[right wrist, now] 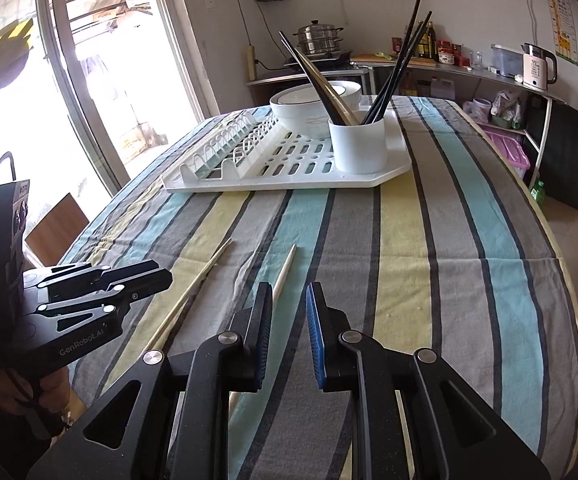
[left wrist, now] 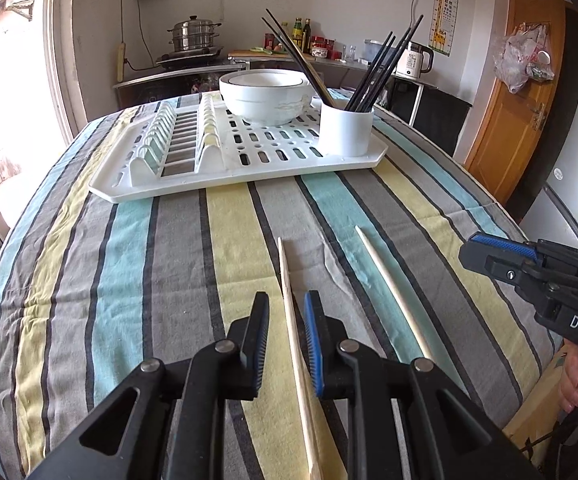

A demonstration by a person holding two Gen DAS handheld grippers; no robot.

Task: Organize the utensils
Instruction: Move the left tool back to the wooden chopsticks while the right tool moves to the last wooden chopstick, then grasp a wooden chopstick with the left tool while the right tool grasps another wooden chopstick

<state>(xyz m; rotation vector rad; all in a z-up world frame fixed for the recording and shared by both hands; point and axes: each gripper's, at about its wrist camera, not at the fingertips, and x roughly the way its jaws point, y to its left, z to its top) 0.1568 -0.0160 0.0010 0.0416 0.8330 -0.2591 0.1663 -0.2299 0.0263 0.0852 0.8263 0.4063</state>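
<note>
Chopsticks lie side by side on the desk (left wrist: 129, 280): left tool (left wrist: 287, 312) straddles one chopstick (left wrist: 289, 300), unclamped; right tool (right wrist: 289, 304), open, hangs beside the other (right wrist: 285, 272). Next, probably: clamp, lift, carry to the cup (left wrist: 345, 130).

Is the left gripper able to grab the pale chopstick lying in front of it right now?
Probably yes. The left gripper is open and already straddles the pale chopstick on the striped cloth, with nothing between the pads and the stick.
</note>
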